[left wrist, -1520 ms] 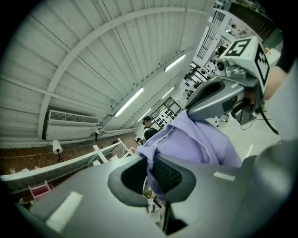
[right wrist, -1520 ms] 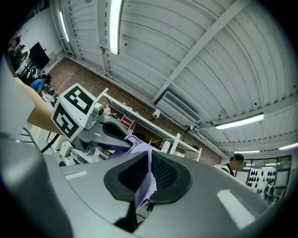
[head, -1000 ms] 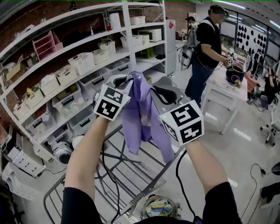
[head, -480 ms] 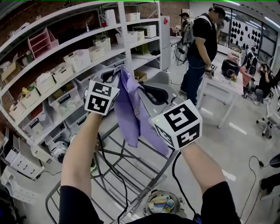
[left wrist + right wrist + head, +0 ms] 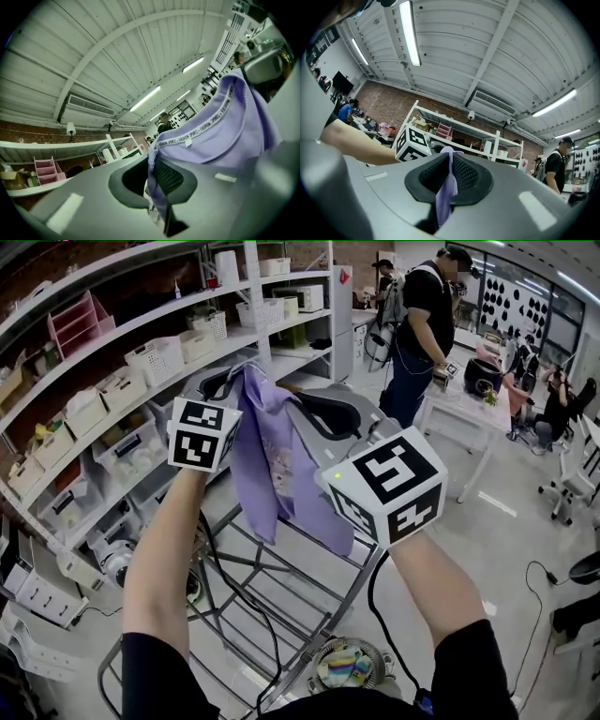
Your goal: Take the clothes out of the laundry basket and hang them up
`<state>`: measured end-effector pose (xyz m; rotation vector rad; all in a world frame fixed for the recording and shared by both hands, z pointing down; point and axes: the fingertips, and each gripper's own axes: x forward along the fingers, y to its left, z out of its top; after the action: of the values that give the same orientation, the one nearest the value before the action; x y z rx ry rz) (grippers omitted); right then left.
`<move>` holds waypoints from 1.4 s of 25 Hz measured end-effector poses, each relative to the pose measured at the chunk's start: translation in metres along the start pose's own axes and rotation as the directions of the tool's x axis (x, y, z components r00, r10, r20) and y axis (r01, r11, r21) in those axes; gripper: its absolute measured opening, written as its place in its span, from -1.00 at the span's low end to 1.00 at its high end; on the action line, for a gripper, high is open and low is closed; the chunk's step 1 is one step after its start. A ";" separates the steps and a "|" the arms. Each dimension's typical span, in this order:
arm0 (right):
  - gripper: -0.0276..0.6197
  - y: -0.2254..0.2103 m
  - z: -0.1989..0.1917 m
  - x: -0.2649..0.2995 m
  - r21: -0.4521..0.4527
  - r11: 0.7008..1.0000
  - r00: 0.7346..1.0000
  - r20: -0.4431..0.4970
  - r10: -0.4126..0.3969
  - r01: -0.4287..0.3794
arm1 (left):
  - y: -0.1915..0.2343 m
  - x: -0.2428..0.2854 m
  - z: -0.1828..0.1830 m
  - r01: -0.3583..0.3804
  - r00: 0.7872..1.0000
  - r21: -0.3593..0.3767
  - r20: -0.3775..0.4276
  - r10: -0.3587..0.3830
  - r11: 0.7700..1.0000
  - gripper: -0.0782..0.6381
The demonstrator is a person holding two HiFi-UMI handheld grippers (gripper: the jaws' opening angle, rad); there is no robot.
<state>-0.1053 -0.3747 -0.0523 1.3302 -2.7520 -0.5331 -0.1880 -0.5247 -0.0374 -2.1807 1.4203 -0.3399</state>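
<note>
Left gripper (image 5: 157, 177) and right gripper (image 5: 449, 177) each clamp the lilac cotton T-shirt (image 5: 272, 460) mid-frame. Hanging step; next it probably needs draping over the grey wire drying rack (image 5: 286, 589) below.

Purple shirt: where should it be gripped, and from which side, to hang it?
Best at the top edge, one grip either side of the neck band, coming in level from the person's side. The left gripper and right gripper are shut on the purple shirt that way; the band spans between them and the body hangs free below.
</note>
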 end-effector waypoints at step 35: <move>-0.83 0.153 -0.245 -0.054 0.330 0.939 0.923 -0.323 0.212 -0.100 | -0.107 -0.087 -0.227 0.170 0.952 -0.138 -0.232 -0.199 0.976 -0.71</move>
<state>-0.1423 -0.3161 0.2336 1.1000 -2.6692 0.1467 -0.2478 -0.4750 0.2164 -2.4437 1.3949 -0.6271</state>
